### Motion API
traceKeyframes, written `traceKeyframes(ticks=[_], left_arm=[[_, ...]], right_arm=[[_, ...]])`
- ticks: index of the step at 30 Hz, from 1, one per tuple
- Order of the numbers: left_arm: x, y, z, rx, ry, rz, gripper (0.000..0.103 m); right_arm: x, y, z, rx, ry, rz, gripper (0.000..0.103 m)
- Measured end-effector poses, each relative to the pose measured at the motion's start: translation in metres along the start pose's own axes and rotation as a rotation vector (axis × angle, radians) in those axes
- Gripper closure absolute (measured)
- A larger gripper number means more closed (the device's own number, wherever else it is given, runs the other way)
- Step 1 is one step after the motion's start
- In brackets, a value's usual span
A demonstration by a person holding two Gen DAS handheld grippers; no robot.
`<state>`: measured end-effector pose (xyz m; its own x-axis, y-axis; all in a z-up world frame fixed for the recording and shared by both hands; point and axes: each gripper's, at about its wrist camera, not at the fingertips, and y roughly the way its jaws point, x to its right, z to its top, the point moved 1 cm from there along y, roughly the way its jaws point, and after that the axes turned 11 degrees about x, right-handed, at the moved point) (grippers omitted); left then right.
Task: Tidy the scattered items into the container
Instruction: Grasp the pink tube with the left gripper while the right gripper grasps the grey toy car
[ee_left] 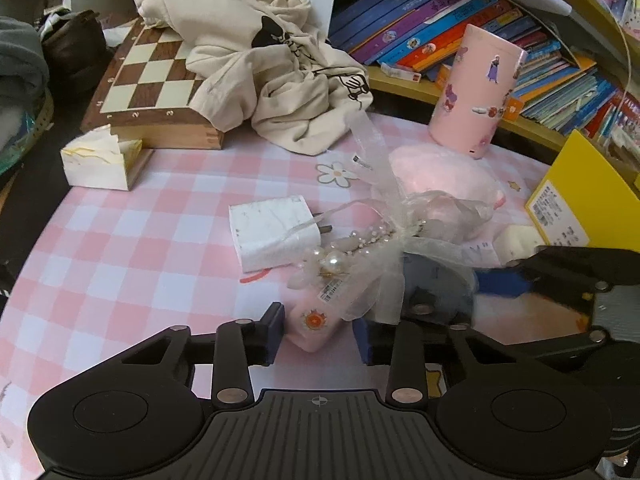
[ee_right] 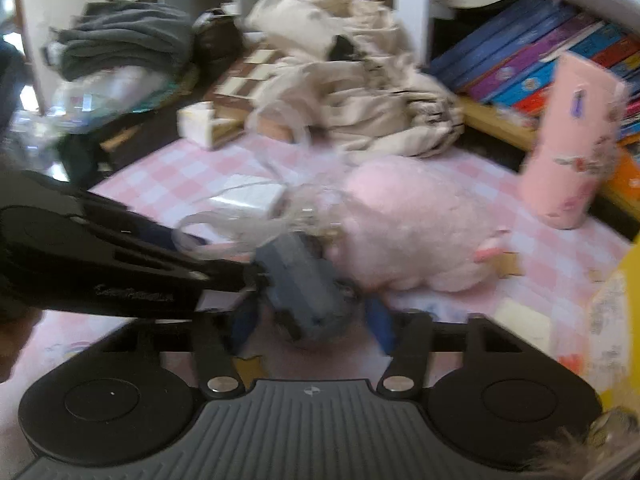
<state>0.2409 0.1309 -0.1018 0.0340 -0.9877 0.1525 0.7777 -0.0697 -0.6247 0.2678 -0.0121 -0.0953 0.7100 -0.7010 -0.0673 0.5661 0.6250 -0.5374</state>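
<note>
The left gripper (ee_left: 318, 330) stands apart around a small pink case (ee_left: 314, 326) under a tulle-and-pearl ornament (ee_left: 376, 248) mid-desk; the right gripper (ee_right: 310, 320) is spread around a grey toy car (ee_right: 300, 284), contact unclear; the pink cylinder container (ee_left: 476, 88) stands near the desk's far right edge.

Under our tongs lies a pink-and-white checked cloth (ee_left: 132, 248) with a white daisy print. Between our left gripper's (ee_left: 318, 334) blue pads (ee_left: 276, 330) sits a pale pink case (ee_left: 314, 326) bearing an orange-and-white round badge. Just ahead we see a white charger (ee_left: 272, 232), cream pearls (ee_left: 332, 258) and sheer white ribbon (ee_left: 384, 216). Our right gripper (ee_right: 310, 320), black with blue pads, frames a grey-blue block (ee_right: 300, 284); beyond it is a fluffy pink plush (ee_right: 416, 224). Far ahead we see a brown-and-cream chessboard (ee_left: 148, 68), a beige garment (ee_left: 272, 68) with black drawing, and to the right a pink sticker-covered cylinder (ee_left: 476, 92) and a yellow box (ee_left: 580, 196).
</note>
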Motion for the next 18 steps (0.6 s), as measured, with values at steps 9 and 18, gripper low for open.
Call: traceKeyframes(ticks=[9, 18], left_arm=[[0.006, -0.034, -0.026, -0.041, 0.011, -0.049, 0.080], [0.017, -0.069, -0.049, -0.049, 0.007, -0.053, 0.079]], right_arm=[[0.004, -0.040, -0.016, -0.071, 0.040, -0.051, 0.057], [0.006, -0.078, -0.039, -0.125, 0.096, -0.117, 0.059]])
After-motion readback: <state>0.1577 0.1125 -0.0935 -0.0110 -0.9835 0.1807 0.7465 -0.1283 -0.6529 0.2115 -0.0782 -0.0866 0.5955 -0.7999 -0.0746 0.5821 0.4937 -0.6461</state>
